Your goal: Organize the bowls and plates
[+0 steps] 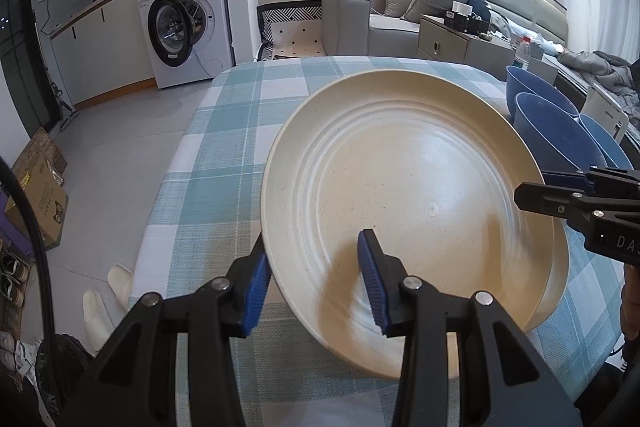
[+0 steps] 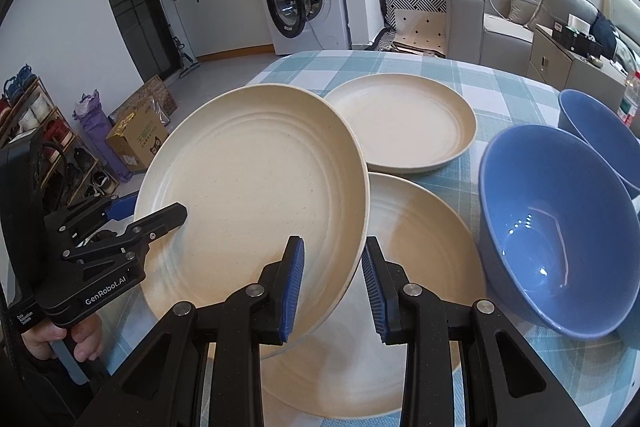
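Grippers: left gripper (image 1: 316,291) and right gripper (image 2: 333,291) both clamp raised cream plate (image 2: 252,195) | step: stacking | next: lower onto plate beneath (image 2: 416,239); release

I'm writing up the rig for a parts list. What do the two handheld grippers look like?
Both are black plastic with ribbed blue pads and silver pivot screws. The left gripper carries white "GenRobot.AI" lettering on its body, above a bare hand. The right gripper shows partial white letters "DA". From its own camera, the right gripper's pads look the same blue.
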Demonstrator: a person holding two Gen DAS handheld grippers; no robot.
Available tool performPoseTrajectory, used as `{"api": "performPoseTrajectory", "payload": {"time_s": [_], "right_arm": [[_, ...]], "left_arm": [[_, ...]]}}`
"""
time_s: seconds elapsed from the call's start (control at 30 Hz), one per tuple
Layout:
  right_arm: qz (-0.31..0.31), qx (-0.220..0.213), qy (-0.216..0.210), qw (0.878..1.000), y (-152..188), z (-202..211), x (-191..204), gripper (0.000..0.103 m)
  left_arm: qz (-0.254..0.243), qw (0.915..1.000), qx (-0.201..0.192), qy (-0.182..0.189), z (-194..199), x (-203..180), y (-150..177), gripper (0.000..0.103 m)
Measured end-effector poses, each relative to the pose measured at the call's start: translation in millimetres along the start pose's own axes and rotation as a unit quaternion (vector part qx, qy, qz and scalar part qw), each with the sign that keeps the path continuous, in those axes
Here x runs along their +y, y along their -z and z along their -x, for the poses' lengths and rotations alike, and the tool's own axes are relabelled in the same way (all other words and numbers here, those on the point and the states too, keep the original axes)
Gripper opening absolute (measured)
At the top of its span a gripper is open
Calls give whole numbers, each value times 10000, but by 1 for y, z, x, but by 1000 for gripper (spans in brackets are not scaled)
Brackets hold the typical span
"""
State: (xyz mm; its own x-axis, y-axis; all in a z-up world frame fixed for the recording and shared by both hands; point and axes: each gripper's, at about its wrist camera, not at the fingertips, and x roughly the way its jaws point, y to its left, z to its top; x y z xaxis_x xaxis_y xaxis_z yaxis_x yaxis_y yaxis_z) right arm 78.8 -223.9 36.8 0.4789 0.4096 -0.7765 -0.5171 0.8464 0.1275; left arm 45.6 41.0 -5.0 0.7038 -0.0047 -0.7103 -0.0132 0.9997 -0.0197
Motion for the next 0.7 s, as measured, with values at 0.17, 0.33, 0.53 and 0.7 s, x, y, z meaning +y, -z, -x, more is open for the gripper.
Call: {"api": "performPoseTrajectory", "payload": {"time_s": [0.17,0.33,0.53,0.7], "right_arm": [[-118,13,39,9999,6,2,-9,31],[-228,28,90,9997,12,2,-15,31],[-321,64,172,9993,18,3,-25,31],[-350,90,268,9990,23,6,-30,31]], "left_arm": [[-61,10000,24,55,-2,-8,1,41],[-141,9998,65,115,-5,-17,3,41],[-219,9996,106,164,-9,-28,4,41],[-258,9993,135,227,-13,-35,4,41]]}}
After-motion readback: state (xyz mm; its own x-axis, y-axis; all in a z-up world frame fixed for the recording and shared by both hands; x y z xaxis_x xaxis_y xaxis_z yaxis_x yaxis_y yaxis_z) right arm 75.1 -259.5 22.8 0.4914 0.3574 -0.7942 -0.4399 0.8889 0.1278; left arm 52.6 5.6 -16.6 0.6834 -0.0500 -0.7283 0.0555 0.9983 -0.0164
